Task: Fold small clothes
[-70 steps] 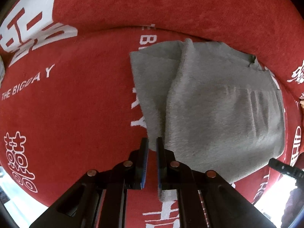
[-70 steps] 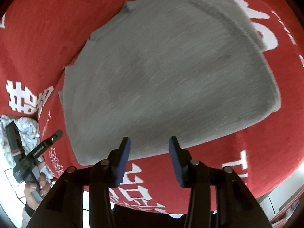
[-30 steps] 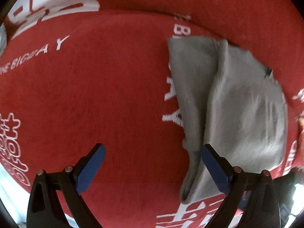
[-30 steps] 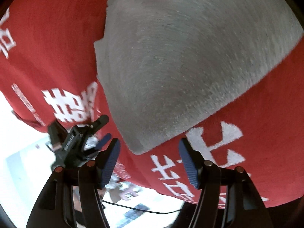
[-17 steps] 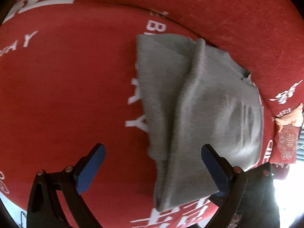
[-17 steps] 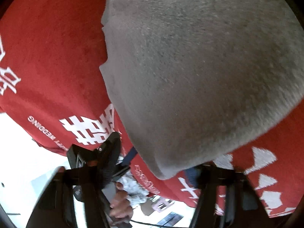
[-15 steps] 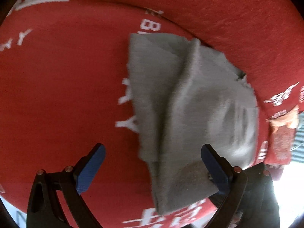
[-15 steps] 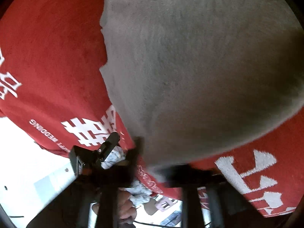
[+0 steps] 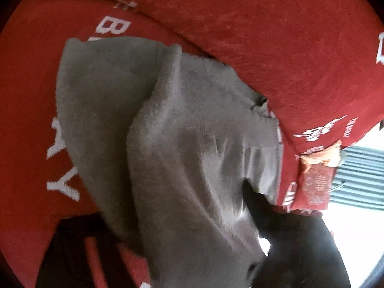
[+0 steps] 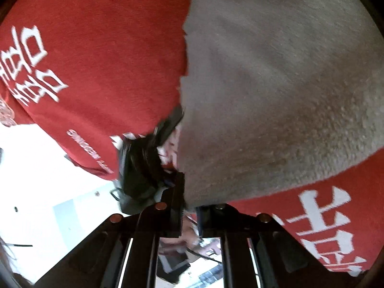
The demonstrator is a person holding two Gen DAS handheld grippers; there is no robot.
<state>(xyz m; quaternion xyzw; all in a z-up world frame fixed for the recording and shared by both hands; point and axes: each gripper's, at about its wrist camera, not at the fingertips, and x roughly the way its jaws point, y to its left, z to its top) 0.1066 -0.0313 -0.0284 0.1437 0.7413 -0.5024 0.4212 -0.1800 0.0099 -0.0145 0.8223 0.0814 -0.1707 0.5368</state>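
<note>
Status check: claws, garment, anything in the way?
Right claw shut on gray garment corner. Left claw just been closing, garment edge between jaws, grip unclear. Nothing blocking on red cover.

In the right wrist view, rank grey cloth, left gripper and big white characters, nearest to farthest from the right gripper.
1. grey cloth: its corner pinched in the right gripper, jaws just closed.
2. left gripper: just beyond, on the left, jaws just closing, cloth between them.
3. big white characters: far upper left.
</note>
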